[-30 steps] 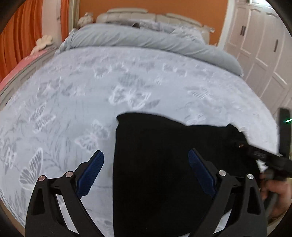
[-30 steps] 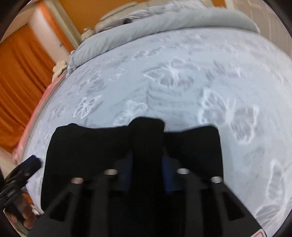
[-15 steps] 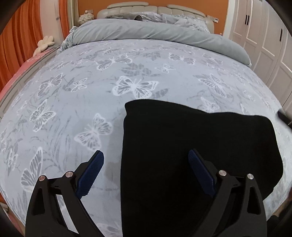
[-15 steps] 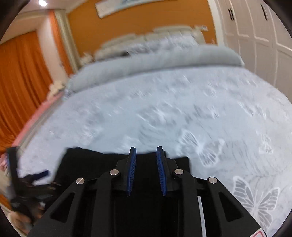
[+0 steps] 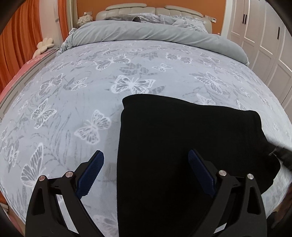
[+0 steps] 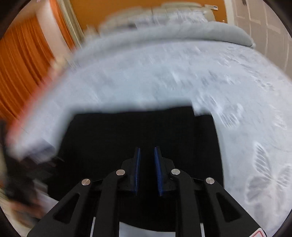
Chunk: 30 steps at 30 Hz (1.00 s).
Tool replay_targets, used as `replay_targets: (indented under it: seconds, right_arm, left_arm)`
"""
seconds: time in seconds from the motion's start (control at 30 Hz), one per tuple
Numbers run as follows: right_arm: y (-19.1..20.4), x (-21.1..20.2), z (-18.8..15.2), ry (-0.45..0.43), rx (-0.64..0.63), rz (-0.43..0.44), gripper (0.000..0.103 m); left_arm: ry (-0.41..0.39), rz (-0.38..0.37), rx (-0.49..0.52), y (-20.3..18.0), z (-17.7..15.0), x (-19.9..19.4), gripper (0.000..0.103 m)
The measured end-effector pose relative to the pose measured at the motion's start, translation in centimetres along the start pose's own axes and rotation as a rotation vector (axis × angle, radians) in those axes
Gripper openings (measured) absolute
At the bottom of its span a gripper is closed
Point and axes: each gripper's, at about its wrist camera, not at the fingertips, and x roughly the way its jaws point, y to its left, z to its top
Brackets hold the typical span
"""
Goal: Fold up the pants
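Observation:
The black pants (image 5: 182,131) lie folded flat on the butterfly-print bed (image 5: 73,91), near its front edge. My left gripper (image 5: 145,153) hovers open and wide over the pants' left edge, one pad above the sheet and the other above the cloth, holding nothing. In the blurred right wrist view the pants (image 6: 127,131) spread below my right gripper (image 6: 147,148). Its jaws are closing, with a narrow gap left and nothing pinched between the blue pads (image 6: 137,164). A dark blurred part of the right gripper (image 5: 282,155) shows at the pants' right edge.
A grey duvet (image 5: 146,32) is bunched at the head of the bed below the padded headboard (image 5: 155,9). White wardrobe doors (image 5: 264,36) stand on the right and orange curtains (image 5: 18,36) on the left. Bare sheet stretches beyond and left of the pants.
The right gripper let go of the fold of pants it pinched, drew back and narrowed its jaws. The pants' right side dropped flat. The left gripper stayed open in place.

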Motion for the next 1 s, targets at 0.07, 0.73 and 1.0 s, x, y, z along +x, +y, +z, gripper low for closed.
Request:
replay_targets:
  seconds: [0.07, 0.73, 1.0]
  right_arm:
    - [0.5, -0.3, -0.2, -0.027, -0.019, -0.041, 0.011]
    - [-4.4, -4.3, -6.1, -0.046, 0.222, 0.117, 0.014]
    - [-5.0, -4.3, -7.5, 0.019, 0.177, 0.032, 0.019]
  left_arm:
    - [0.001, -0.005, -0.001, 0.0, -0.3, -0.3, 0.092]
    - [-0.016, -0.089, -0.059, 2.4, -2.4, -3.2, 0.092]
    - [0.031, -0.098, -0.061, 2.3, -3.8, -2.6, 0.093]
